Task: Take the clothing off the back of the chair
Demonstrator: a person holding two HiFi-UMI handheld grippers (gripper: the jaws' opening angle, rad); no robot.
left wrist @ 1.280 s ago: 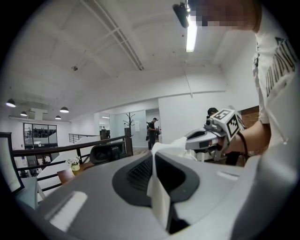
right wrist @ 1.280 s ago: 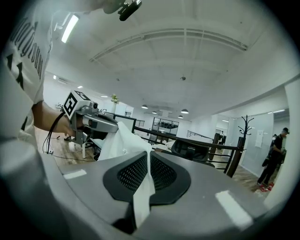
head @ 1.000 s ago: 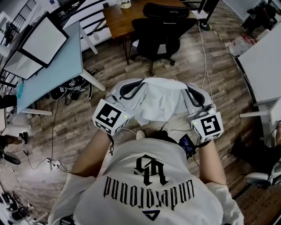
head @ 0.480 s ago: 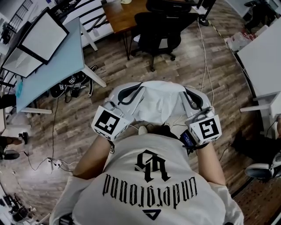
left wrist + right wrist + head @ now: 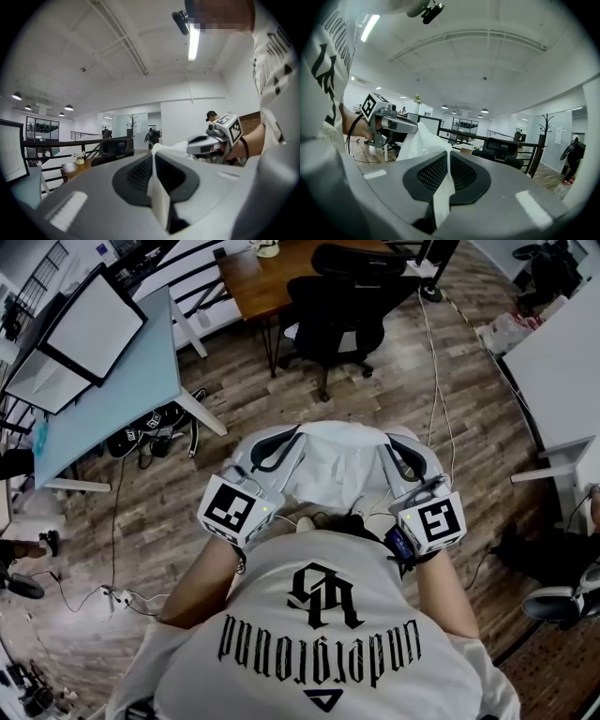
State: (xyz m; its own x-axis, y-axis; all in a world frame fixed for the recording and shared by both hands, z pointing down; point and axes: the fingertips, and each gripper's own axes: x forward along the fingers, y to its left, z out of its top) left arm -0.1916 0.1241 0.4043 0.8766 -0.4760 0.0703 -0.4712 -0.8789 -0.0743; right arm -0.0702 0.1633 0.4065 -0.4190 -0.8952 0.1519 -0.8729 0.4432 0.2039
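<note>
Both grippers and the white garment (image 5: 337, 470) stretched between them have drawn back a little from the black office chair (image 5: 342, 306) toward the person's chest since a second ago, and the cloth has kept its spread shape.

Nearest the person, on the side farthest from the chair, the left gripper (image 5: 281, 442) and right gripper (image 5: 401, 454) point roughly level and toward the chair. The left gripper view shows its fingers (image 5: 136, 176) clenched on a fold of white fabric that stands up through the slit between them. The right gripper view shows the same, with a strip of cloth pinched tight and the rest billowing off toward the other gripper. The garment hangs as a loose sheet between the two grips, well apart from the chair and touching none of it, with bare wooden floor (image 5: 469, 399) and trailing cables between them. Beyond the chair stands a wooden table (image 5: 258, 277).

Judged from this, the lifting-off step looks done if that chair is the one it hung on, which these views cannot settle. The garment is free and carried in the air, so the step in hand is the carry-away. The next move calls for both grips to stay firm and the hands to stay level, so the cloth neither sags to the floor nor slips out, until a place to set it down is reached.
</note>
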